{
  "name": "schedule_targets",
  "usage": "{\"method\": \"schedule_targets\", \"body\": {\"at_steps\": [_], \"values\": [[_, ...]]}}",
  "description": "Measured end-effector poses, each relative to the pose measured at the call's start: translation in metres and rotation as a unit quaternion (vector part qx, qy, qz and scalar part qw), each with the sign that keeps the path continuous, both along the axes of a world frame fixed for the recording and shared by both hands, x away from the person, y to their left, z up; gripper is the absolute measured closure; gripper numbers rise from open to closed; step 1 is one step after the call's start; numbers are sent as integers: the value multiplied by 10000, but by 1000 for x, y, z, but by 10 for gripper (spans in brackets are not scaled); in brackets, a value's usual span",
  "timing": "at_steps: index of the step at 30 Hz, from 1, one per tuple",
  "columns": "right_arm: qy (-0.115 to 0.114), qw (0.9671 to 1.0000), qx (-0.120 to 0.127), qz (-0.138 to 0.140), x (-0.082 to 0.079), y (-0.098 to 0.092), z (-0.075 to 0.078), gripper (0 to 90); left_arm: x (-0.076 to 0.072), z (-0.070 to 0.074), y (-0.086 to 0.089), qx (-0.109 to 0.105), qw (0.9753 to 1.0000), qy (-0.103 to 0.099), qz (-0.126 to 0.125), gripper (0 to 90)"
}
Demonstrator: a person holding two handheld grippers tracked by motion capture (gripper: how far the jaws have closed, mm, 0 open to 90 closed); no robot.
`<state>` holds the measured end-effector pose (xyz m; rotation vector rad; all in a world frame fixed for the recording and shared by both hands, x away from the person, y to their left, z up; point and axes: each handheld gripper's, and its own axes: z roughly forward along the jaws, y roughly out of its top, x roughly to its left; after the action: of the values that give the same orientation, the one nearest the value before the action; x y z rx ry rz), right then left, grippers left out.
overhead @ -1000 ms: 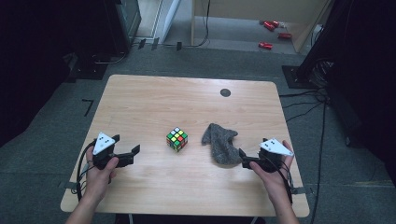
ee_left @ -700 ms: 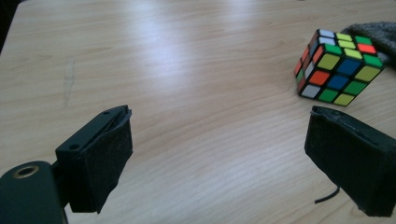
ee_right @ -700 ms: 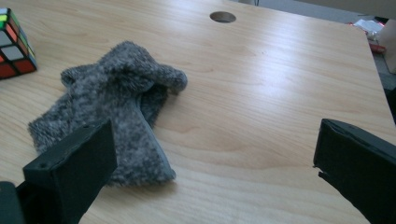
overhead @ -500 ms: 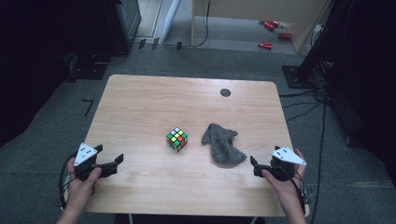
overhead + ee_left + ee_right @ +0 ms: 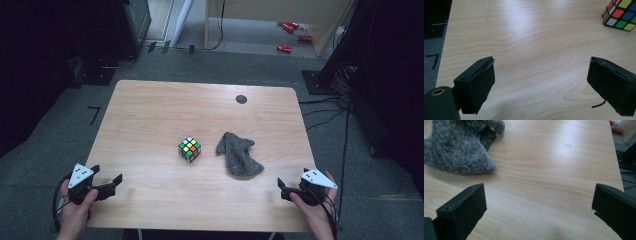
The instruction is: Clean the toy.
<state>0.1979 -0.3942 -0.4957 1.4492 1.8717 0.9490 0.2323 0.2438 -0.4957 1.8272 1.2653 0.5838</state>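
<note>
With both jaws spread wide and empty at the near corners of the light wooden surface (image 5: 150,110), the left hand-held gripper (image 5: 107,186) should approach the multicoloured plastic puzzle cube (image 5: 189,149) squarely, while the right hand-held gripper (image 5: 283,189) reaches for the fuzzy grey crumpled cloth (image 5: 237,154).

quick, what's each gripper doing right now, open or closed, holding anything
Left gripper: open, holding nothing, jaws wide apart over bare table.
Right gripper: open, holding nothing, the grey cloth lying clear ahead of it.

One puzzle cube (image 5: 189,149), ahead of the left gripper (image 5: 106,184); one grey fuzzy cloth (image 5: 237,154), ahead of the right gripper (image 5: 283,189); two grippers in all; beyond both, perhaps three small red things (image 5: 292,35) on the floor, too small to count surely.
</note>
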Motion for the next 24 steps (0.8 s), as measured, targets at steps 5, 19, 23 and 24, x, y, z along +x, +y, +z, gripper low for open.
{"method": "schedule_targets", "body": {"at_steps": [5, 19, 23, 24], "values": [[119, 9999, 15, -95, -6, -10, -9, 0, -7, -3, 8, 43, 9999, 65, 75, 88], [579, 9978, -56, -311, -18, -31, -29, 0, -16, -16, 24, 170, 9992, 302, 173, 89], [638, 9974, -115, -326, -18, -32, -30, 0, -11, -18, 20, 266, 9986, 443, 126, 89], [671, 9971, -166, -314, -17, -32, -30, 0, -10, -19, 18, 331, 9982, 491, 111, 89]]}}
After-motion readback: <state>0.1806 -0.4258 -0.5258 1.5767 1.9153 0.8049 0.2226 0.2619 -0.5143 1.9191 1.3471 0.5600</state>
